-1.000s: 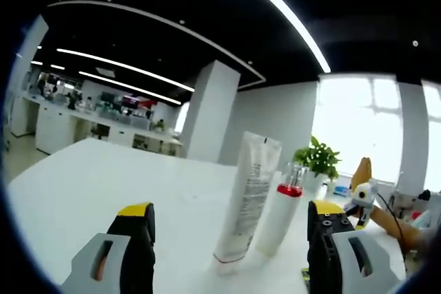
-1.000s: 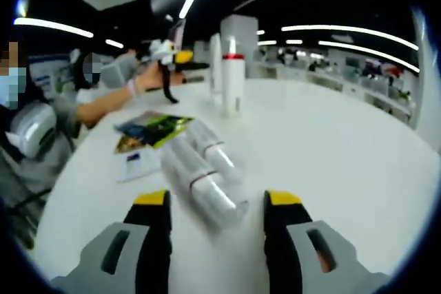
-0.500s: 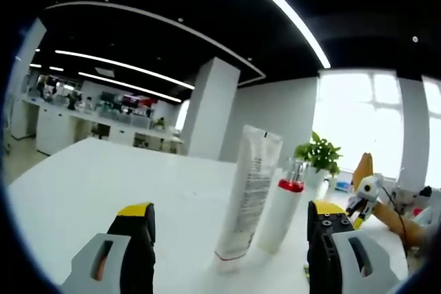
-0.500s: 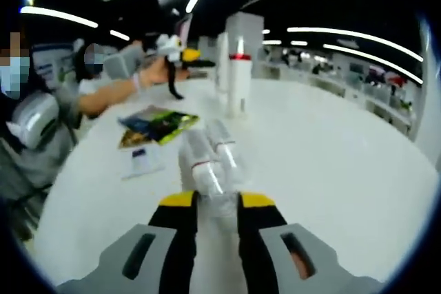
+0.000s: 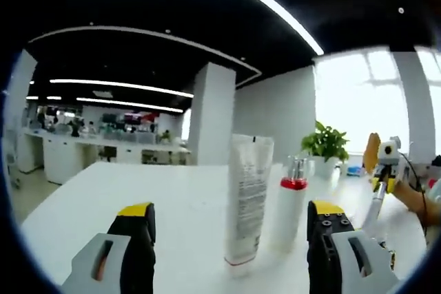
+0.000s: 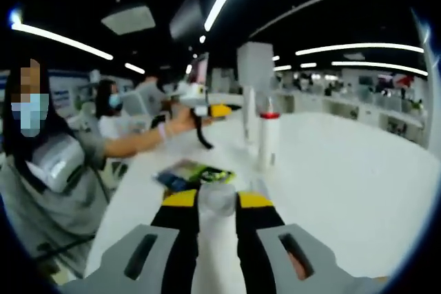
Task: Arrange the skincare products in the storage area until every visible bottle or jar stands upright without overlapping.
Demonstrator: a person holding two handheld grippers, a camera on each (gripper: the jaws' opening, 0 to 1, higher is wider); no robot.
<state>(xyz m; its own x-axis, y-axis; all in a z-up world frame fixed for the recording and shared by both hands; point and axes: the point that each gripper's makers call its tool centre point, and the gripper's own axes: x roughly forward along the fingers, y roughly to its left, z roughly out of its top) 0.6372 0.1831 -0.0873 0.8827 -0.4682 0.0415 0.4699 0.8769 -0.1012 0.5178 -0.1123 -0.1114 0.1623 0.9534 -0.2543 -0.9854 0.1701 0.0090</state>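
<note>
Left gripper view: left tool (image 5: 231, 239) spread above the worktop (image 5: 103, 194); tube (image 5: 246, 197) at 12 o'clock, upright, bottle (image 5: 289, 211) just beside at 1. Right gripper view: right tool (image 6: 217, 204) pinches a clear bottle (image 6: 216, 201); red-collared bottle (image 6: 267, 141) upright at 1 o'clock.

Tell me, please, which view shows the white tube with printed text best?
The left gripper view: the white tube stands upright, close and unobstructed between the open jaws, beside the red-collared bottle. In the right gripper view, the tube is far, small and blurred behind that bottle.
</note>
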